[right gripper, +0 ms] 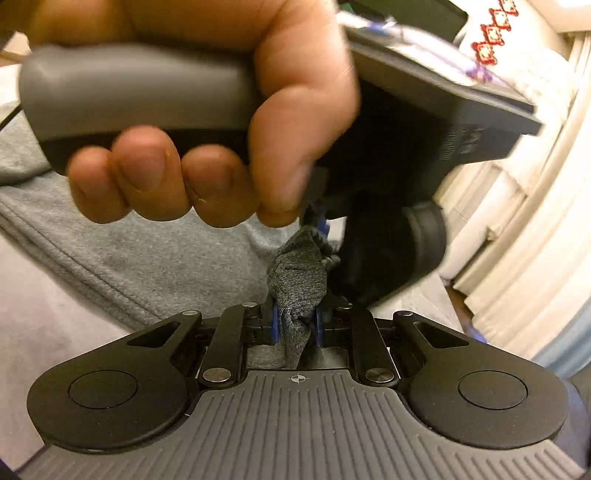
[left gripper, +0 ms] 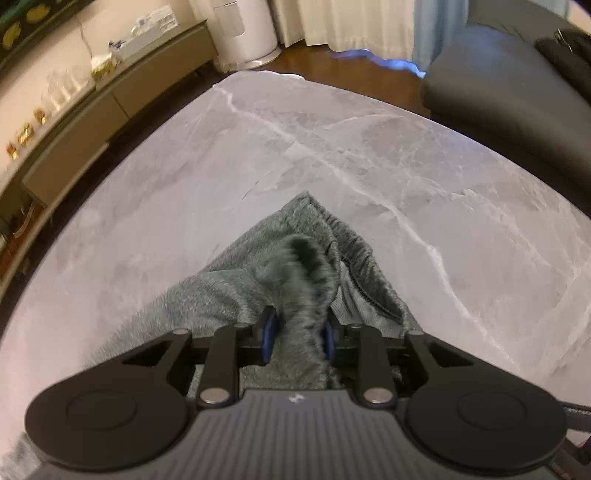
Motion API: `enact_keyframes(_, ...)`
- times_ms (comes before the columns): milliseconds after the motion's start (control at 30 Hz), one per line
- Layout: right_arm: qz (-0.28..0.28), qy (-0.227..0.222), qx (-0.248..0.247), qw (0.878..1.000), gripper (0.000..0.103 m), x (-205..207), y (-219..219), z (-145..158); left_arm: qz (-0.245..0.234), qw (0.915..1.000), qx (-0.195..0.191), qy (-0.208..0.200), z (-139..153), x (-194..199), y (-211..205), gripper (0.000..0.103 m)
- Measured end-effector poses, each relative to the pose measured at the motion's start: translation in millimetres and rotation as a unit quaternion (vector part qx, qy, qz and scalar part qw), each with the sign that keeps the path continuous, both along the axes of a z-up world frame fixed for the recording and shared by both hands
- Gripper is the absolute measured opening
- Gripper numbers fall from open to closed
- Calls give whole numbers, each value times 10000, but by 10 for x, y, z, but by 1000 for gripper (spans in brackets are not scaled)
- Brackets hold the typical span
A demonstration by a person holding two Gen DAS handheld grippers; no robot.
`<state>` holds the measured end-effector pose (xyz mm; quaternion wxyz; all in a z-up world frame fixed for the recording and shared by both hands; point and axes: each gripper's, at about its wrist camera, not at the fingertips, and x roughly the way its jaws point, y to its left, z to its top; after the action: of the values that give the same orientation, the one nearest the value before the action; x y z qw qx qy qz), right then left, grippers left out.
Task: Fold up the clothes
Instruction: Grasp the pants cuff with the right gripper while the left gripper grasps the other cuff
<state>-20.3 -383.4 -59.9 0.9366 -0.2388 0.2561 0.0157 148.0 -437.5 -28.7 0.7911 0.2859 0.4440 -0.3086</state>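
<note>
With both grippers' jaws clenched on the grey garment (left gripper: 258, 273), fold's mid-carry; next: lay it flat on the bench (left gripper: 369, 147).

Each black, blue-padded claw (left gripper: 297, 334) (right gripper: 295, 326) is carried on black linkages, silver rivets and ribbed grey housing. A bare-skinned, short-nailed hand (right gripper: 207, 155) is seen.

A grey marble table (left gripper: 332, 155) is seen centrally. A low sideboard (left gripper: 122, 92) lies at ten o'clock, a dark sofa (left gripper: 509, 103) at two o'clock, pale curtains (left gripper: 351, 22) at twelve.
</note>
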Motion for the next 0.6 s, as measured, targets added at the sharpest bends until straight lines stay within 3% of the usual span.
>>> enact_keyframes(100, -67, 220, 324, 9992, 18, 34, -75, 28, 324, 9989, -295, 150, 43, 83, 100, 25)
enact_keyframes(167, -279, 274, 560, 9977, 54, 53, -175, 48, 541, 9969, -476, 326, 55, 175, 84, 26)
enact_keyframes(267, -676, 314, 718, 9946, 76, 84, -348, 51, 745, 9941, -631, 469, 53, 276, 44, 26)
enact_keyframes(367, -1121, 370, 975, 9882, 82, 161, -541, 33, 848, 9916, -807, 556, 60, 334, -2, 31)
enact_keyframes(433, -1310, 526, 1432, 9796, 84, 223, -713, 33, 930, 9893, -932, 621, 59, 391, -36, 36)
enact_keyframes(600, -1395, 779, 3035, 9393, 82, 436, -1136, 55, 1060, 9857, -1123, 670, 43, 501, -113, 47)
